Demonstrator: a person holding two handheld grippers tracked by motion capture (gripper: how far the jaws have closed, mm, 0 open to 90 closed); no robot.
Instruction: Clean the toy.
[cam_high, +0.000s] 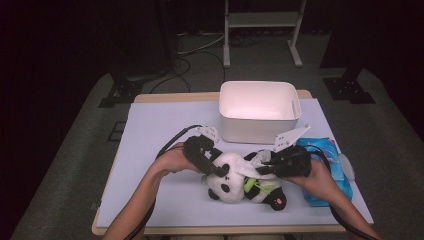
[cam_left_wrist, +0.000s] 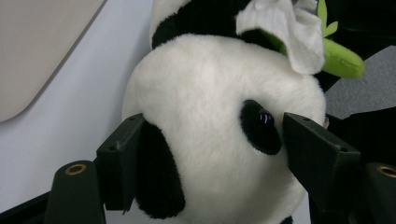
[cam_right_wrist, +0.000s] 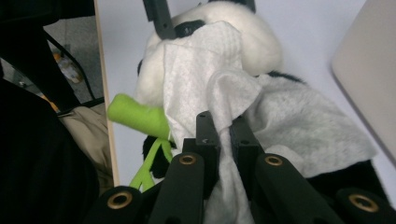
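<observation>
Both forearms reach in from the near edge. The left gripper points right with its jaws spread wide around the panda's head. The right gripper points left, jaws pinched on a wipe.

White plastic bin: upright on the table's pale mat, just beyond both grippers, mouth open. Blue wipes packet: flat on the mat, right of the right gripper. Metal stand: on the grey floor well beyond the table.
</observation>
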